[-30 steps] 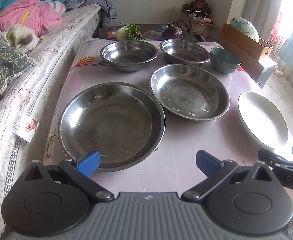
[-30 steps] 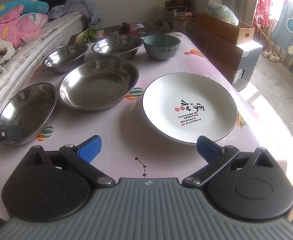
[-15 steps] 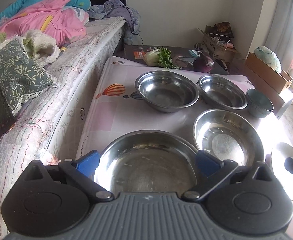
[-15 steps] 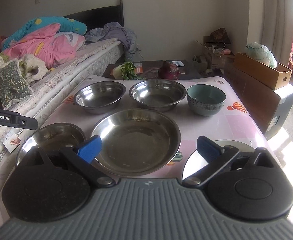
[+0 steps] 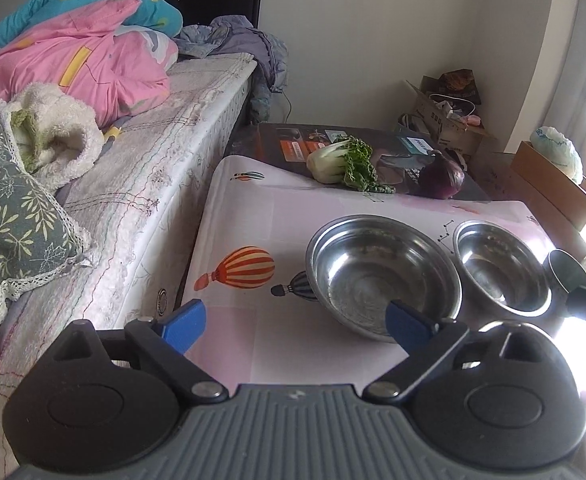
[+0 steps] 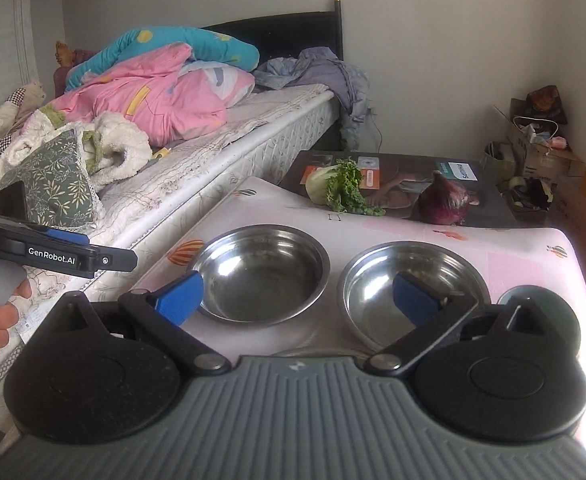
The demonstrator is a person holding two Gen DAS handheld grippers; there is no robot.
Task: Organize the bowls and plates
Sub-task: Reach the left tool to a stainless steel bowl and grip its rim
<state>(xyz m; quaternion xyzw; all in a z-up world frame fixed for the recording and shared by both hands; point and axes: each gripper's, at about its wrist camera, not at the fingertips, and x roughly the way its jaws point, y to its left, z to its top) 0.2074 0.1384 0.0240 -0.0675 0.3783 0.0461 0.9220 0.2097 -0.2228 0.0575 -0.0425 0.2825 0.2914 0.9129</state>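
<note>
Tabletop steel bowl (image 5: 383, 274) lies beyond spread fingers (image 5: 407, 322).

A home bedroom: a bed (image 6: 253, 128) heaped with quilts (image 6: 153, 92).

Two steel bowls are sitting on the worktop ahead of the tongs: the left steel bowl (image 6: 261, 272) and the right steel bowl (image 6: 409, 292), side by side. One dark ceramic bowl (image 6: 549, 308) is showing just right of them, partly hidden behind the right tongs (image 6: 297, 298). Beyond the bowls, one leafy cabbage (image 6: 339, 188) and one purple cabbage (image 6: 443, 204) are lying at the far edge. Two tongs are showing in all: the right pair, and the left tongs (image 5: 297, 324). One bed (image 6: 197, 168) is standing to the left, carrying one patterned cushion (image 6: 53, 184).
</note>
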